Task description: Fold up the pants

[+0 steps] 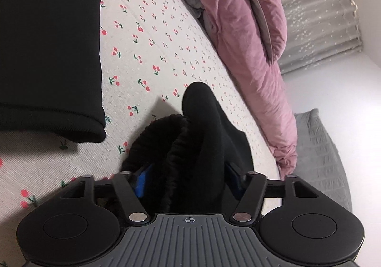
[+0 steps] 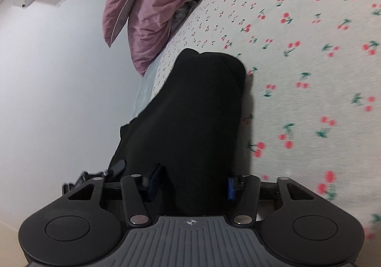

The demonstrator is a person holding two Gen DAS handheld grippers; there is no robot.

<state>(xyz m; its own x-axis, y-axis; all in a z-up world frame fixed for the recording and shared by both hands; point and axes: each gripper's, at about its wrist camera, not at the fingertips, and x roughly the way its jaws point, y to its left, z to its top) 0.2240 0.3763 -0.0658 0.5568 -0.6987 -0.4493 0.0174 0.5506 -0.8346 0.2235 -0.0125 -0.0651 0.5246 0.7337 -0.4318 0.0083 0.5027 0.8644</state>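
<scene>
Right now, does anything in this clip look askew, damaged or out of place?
Nothing damaged or spilled. The black pants are bunched between both grippers' fingers rather than lying flat on the cherry-print sheet, as expected mid-fold. The pink duvet lies heaped along the bed's edge.

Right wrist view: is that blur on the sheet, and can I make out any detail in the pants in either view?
Right wrist view: cherries on the sheet smear toward the right edge, likely motion blur; pants read as flat black, casting a shadow right. Left wrist view: sheet sharper, pants show only faint waistband ribbing.
</scene>
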